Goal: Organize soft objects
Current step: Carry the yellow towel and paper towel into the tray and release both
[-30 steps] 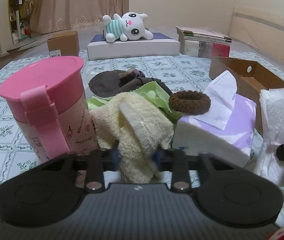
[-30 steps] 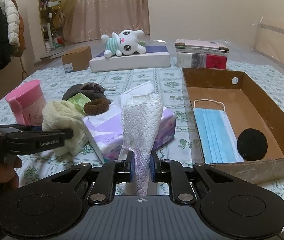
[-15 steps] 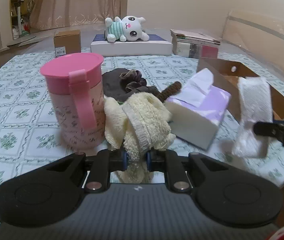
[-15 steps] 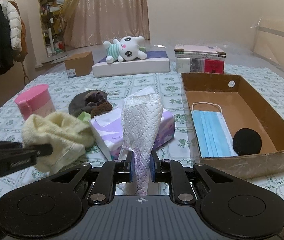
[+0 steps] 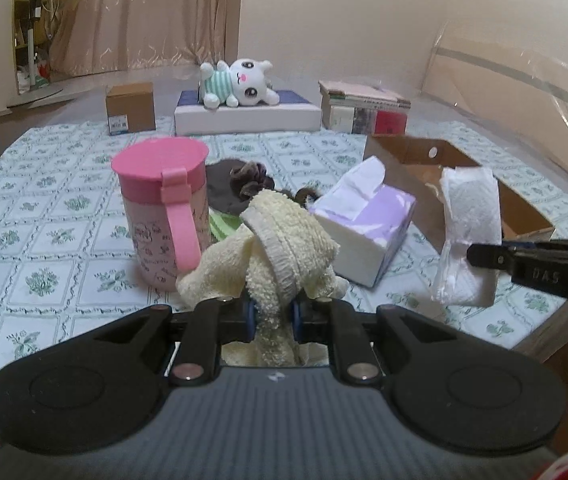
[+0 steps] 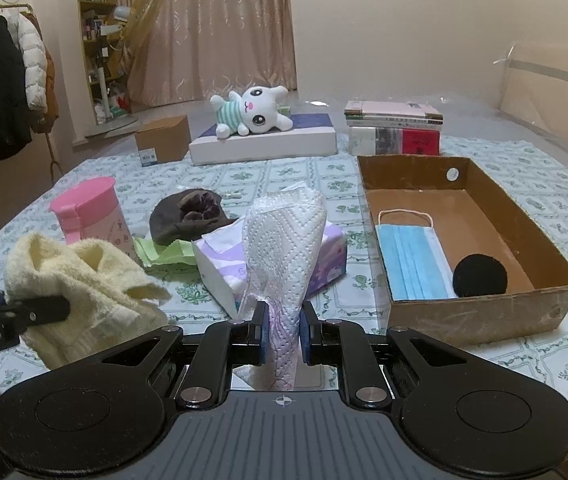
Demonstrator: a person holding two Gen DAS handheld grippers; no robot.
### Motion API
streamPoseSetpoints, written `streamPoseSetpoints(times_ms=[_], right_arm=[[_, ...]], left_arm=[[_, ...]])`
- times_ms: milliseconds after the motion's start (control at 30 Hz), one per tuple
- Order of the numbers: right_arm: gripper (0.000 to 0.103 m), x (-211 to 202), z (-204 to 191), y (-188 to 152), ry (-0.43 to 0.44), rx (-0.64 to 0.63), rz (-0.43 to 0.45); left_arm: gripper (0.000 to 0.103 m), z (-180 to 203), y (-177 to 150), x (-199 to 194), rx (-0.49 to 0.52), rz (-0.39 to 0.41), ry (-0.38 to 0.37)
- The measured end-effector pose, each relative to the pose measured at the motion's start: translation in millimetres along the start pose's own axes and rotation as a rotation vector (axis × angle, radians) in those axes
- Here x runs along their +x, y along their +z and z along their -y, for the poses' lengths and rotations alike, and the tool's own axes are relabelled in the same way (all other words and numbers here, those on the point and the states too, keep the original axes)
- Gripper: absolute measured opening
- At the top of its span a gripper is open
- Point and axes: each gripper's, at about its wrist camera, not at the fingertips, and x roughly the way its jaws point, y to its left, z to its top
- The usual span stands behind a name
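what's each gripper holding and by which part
Left gripper: yellow towel, by its hanging lower fold. Right gripper: paper towel, near its narrow bottom end.

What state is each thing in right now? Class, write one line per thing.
Left tongs: shut on the yellow towel, lifted.
Right tongs: shut on the paper towel, held upright.
Cardboard box: open, holding a blue mask lying flat and a black pad.
Pink cup: upright, lid on.
Tissue pack: open, tissue sticking out.
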Motion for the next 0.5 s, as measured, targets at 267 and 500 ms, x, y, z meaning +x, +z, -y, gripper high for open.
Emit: streamPoseSetpoints(times_ms=[267,500], right_arm=[[0.015,-11.4,1.6,-0.3,-0.005,0.007,0.019],[0.015,-18.4,5.1,-2.3,-0.018,0.019,0.023]], left_arm=[[0.014,11.4,9.3,-13.4,0.017,0.039,-0.030],[0.014,24.4,11.4,-14.0,0.034,0.036,-0.058]])
